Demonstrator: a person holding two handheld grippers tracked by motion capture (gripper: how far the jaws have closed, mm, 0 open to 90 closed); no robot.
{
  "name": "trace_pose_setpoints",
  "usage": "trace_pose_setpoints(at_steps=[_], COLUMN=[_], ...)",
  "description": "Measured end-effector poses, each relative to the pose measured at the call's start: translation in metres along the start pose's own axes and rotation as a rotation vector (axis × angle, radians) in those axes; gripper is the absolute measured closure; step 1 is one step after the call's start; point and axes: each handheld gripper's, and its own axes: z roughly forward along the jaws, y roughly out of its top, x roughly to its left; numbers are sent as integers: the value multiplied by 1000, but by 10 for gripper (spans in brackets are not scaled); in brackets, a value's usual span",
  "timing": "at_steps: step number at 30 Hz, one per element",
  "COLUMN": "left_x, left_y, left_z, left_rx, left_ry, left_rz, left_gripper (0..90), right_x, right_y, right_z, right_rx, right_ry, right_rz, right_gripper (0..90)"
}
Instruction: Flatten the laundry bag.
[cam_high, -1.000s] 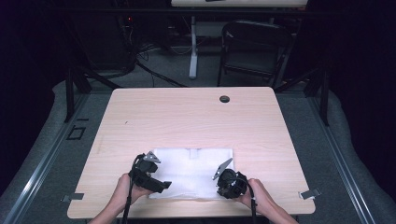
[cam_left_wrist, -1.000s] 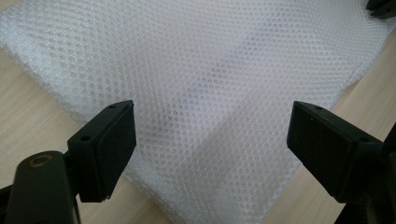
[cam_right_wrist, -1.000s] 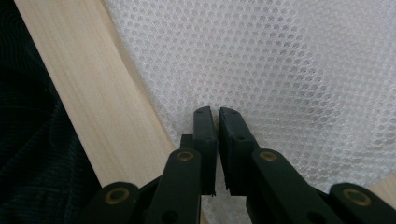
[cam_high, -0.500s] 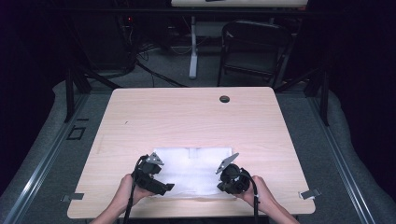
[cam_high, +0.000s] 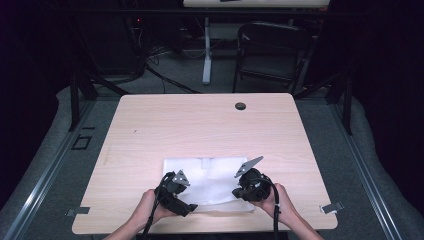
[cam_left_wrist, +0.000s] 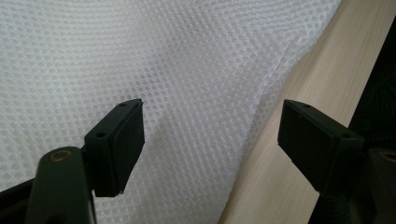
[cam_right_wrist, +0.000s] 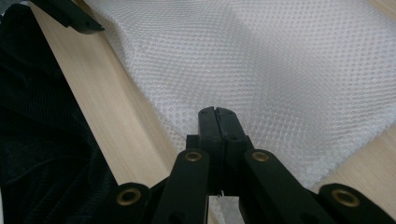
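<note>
A white mesh cloth (cam_high: 210, 180) lies flat on the light wooden table (cam_high: 200, 130) near its front edge. My left gripper (cam_high: 181, 201) is at the cloth's front left part. In the left gripper view it (cam_left_wrist: 210, 130) is open, its jaws wide apart above the cloth (cam_left_wrist: 163, 56) edge and the bare wood (cam_left_wrist: 317, 60). My right gripper (cam_high: 241, 192) is at the cloth's front right. In the right gripper view its jaws (cam_right_wrist: 215, 114) are pressed together at the near corner of the cloth (cam_right_wrist: 280, 60), with a scrap of mesh between them.
A round cable hole (cam_high: 240, 106) sits at the table's far side. A dark chair (cam_high: 272, 55) and a table leg (cam_high: 206, 50) stand beyond it. Metal clamps (cam_high: 332, 207) mark the front corners. The table's front edge lies just below both hands.
The left gripper has slid a little to the right along the cloth's front edge. The right gripper has shifted slightly up and right. The cloth lies much the same.
</note>
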Motion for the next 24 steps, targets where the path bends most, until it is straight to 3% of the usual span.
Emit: trace_pose_setpoints(at_steps=[5, 9, 14, 18, 24], left_x=[-6, -9, -9, -9, -7], left_y=[6, 9, 10, 8, 8], left_z=[8, 12, 14, 14, 10], left_rx=[14, 32, 21, 22, -2], left_ry=[11, -10, -36, -29, -27], left_rz=[42, 73, 71, 76, 61], left_gripper=[371, 461, 720, 858, 891], right_x=[0, -2, -2, -3, -3], right_y=[0, 0, 0, 1, 0], right_z=[-2, -3, -3, -2, -1], right_rx=[-8, -17, -15, -23, -7], right_ry=[4, 6, 9, 9, 5], right_rz=[5, 6, 6, 4, 1], right_gripper=[900, 900, 900, 900, 900])
